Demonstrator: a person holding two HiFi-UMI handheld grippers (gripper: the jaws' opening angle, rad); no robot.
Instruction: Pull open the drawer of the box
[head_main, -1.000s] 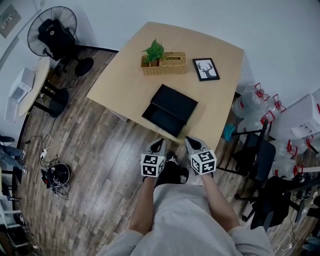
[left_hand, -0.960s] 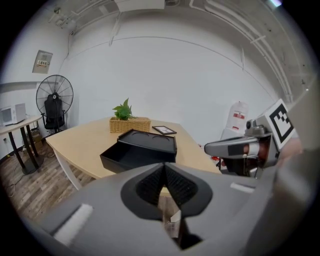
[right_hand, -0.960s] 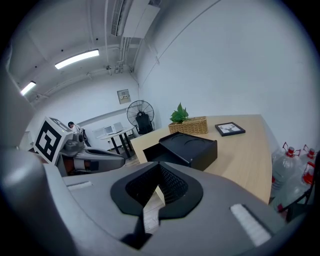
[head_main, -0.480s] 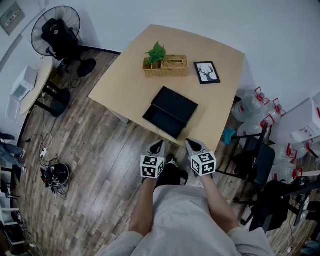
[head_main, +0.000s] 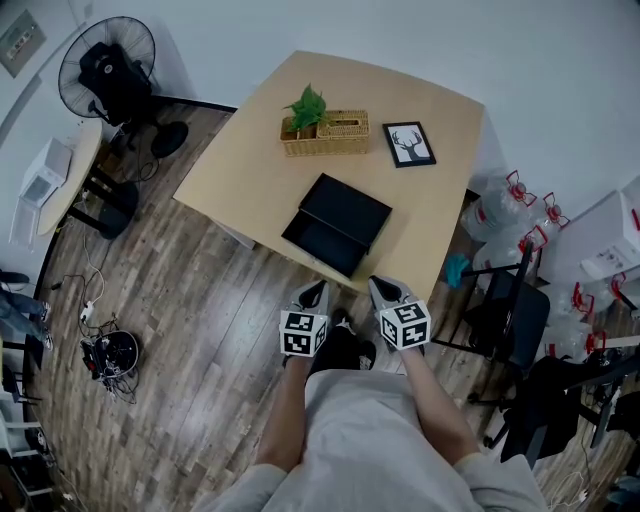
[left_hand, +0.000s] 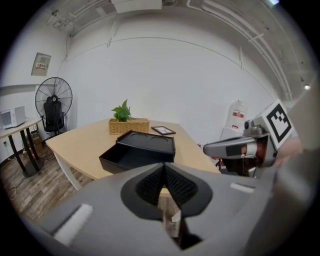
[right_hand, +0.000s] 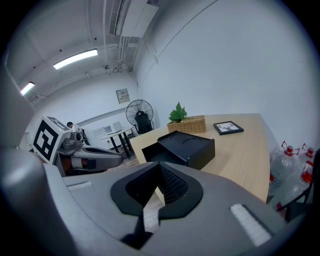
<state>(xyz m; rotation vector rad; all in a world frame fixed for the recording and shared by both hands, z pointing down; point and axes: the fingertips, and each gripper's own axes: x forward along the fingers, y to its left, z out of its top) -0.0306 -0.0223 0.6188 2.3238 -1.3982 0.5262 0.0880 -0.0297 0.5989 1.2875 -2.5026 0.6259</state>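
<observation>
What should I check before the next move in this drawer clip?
1. Drawer out of the black box: ok, it stands open toward the person.
2. Drawer at full travel: cannot tell.
3. Left gripper empty: ok, jaws together with nothing between them.
4. Right gripper empty: ok, jaws together with nothing between them.
5. Both grippers apart from the box: ok, they are held short of the table edge, near the person's body.
6. Basket and picture frame apart from the box: ok, both sit behind it.

drawer inside too dark (head view), person cut by bottom edge, wall notice illegible
</observation>
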